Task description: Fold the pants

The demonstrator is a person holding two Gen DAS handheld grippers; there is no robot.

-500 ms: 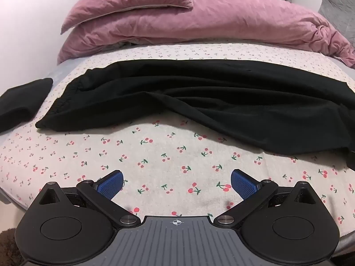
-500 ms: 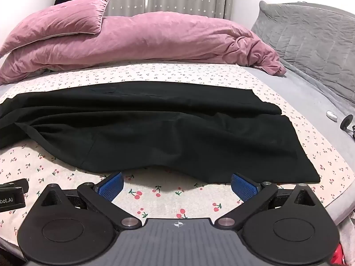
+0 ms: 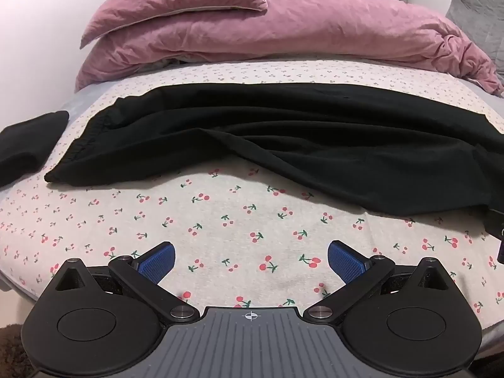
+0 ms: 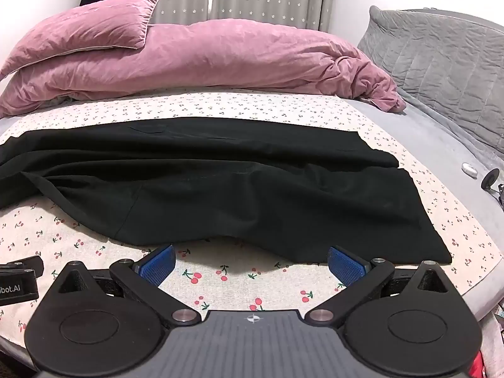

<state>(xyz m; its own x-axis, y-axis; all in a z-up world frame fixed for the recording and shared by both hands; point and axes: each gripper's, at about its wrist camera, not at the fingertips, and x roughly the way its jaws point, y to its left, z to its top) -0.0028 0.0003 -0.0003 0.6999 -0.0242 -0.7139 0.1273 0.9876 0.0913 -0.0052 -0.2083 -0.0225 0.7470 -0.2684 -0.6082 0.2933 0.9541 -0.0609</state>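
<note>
Black pants (image 3: 315, 132) lie spread lengthwise across a bed (image 3: 220, 230) covered in a cherry-print sheet, waistband toward the left and leg hems toward the right. The 2 legs appear to be laid one over the other, so a first lengthwise fold looks done, though the near edge is rumpled and the top layer sits askew with loose ridges. No crosswise fold is visible; bringing the hems toward the waistband is, by my judgement, what remains, probably after some smoothing. The left hand-held gripper (image 3: 251, 260) hovers over bare sheet, near the pants but apart from them, its blue pads spread wide and holding nothing. The right hand-held gripper (image 4: 251, 260) is likewise spread wide and empty, its tips just short of the near edge of the pants (image 4: 252, 189), not touching as far as can be told. A second dark folded garment (image 3: 28, 145) lies at the far left. A pink duvet (image 3: 283, 28) and pink pillow (image 3: 176, 3) are piled behind.
</note>
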